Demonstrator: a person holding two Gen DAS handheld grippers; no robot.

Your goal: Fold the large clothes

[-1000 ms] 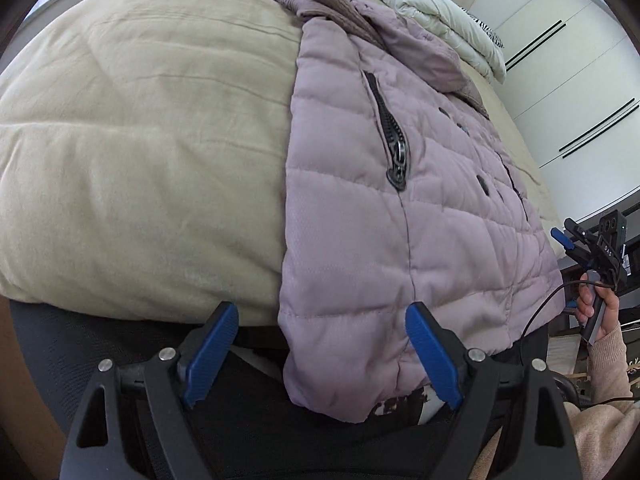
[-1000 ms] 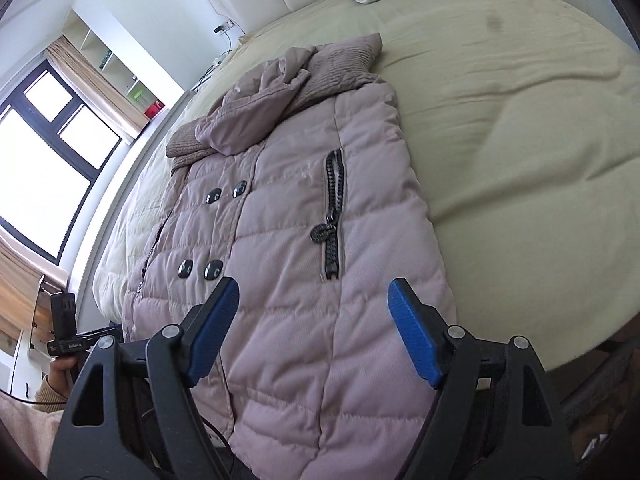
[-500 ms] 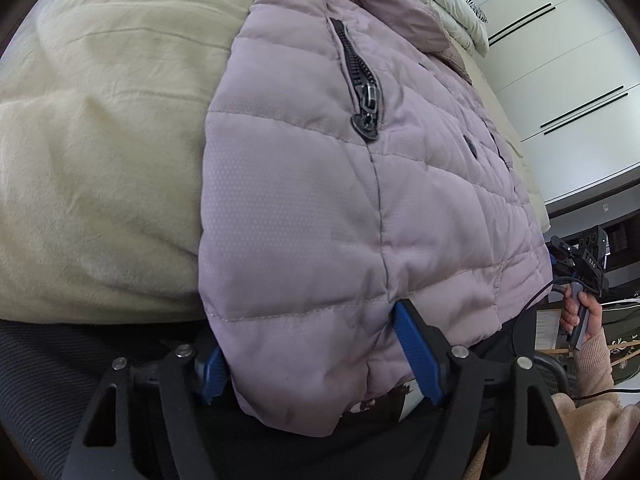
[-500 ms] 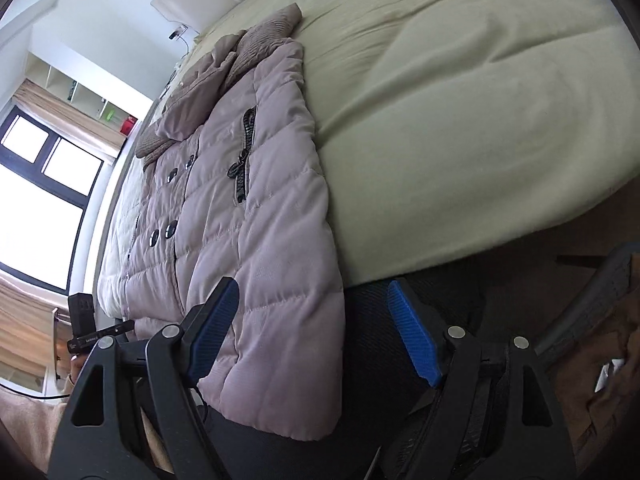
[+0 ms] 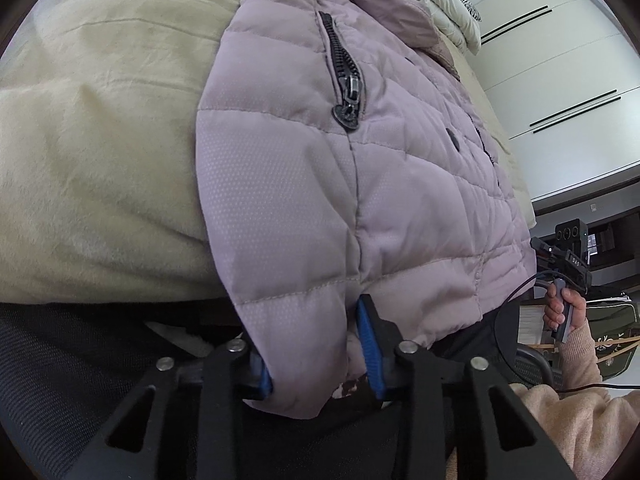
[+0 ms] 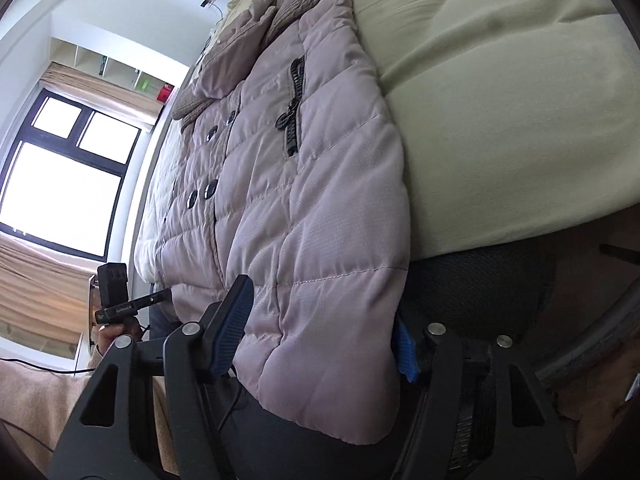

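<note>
2 tools (image 5: 316, 350) (image 6: 320, 332) closing on coat (image 5: 360, 184) hem (window (image 6: 60, 184) right view only).

left wrist: close, downward | right wrist: close, downward | shared: jacket (image 5: 360, 168) hem

Black hand-held gripper (image 5: 316, 354) frames (blue pads (image 5: 370, 354)), silver screws, beige sleeves (image 5: 578, 338)

The jacket's (image 5: 360, 184) hem hides most of 1 blue pad (image 5: 262, 376) in the left wrist view and 1 blue pad (image 6: 406, 350) in the right wrist view. Its collar is cut off by the top edge in the left wrist view.
</note>
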